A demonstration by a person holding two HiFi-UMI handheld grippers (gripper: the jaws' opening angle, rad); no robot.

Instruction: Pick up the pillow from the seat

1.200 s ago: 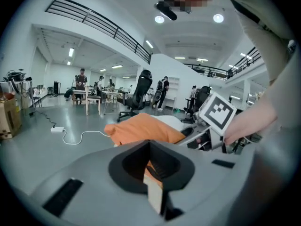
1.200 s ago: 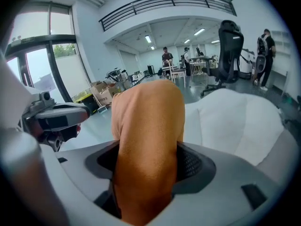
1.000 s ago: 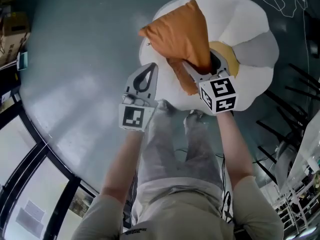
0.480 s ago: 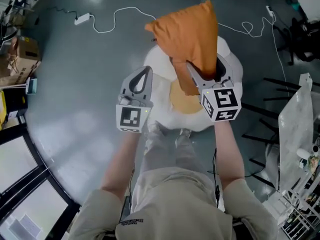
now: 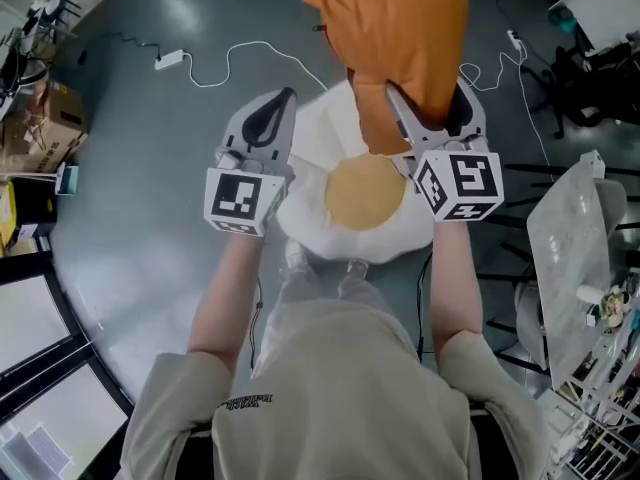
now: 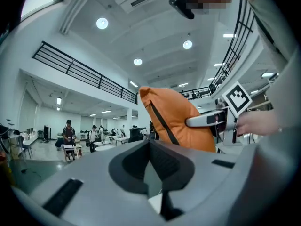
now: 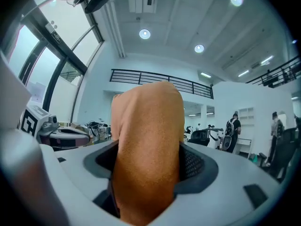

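Nearest the head camera, the person's two forearms reach forward, a gripper in each hand. Left gripper (image 5: 287, 96): jaws pressed together, nothing between them, held level beside the load. Right gripper (image 5: 428, 103): jaws pinching the lower end of the orange pillow (image 5: 400, 38), with fabric filling the gap between the pads. The pillow stands up from the jaws in the air, off the seat (image 5: 310, 193), and a dark strip runs down one face. Below, the seat is a white, rounded, soft form with a tan round patch (image 5: 365, 193) at its middle; it stands on the floor just ahead of the person's legs. Floor (image 5: 130, 228): smooth grey, glossy, with pale reflections. A white cable (image 5: 250, 53) loops across it beyond the seat to a small white block (image 5: 168, 60). Cardboard boxes (image 5: 40, 133) sit at the left edge. A clear plastic cover (image 5: 575, 238) and dark furniture (image 5: 590, 78) are at the right. Dark-framed glazing (image 5: 40, 358) lies at the lower left. The gripper views show a large white hall with a black railing (image 6: 84, 72) along an upper gallery, round ceiling lights (image 6: 102, 23) and tall windows (image 7: 51, 65). Several people (image 6: 68, 131) are at tables far off.
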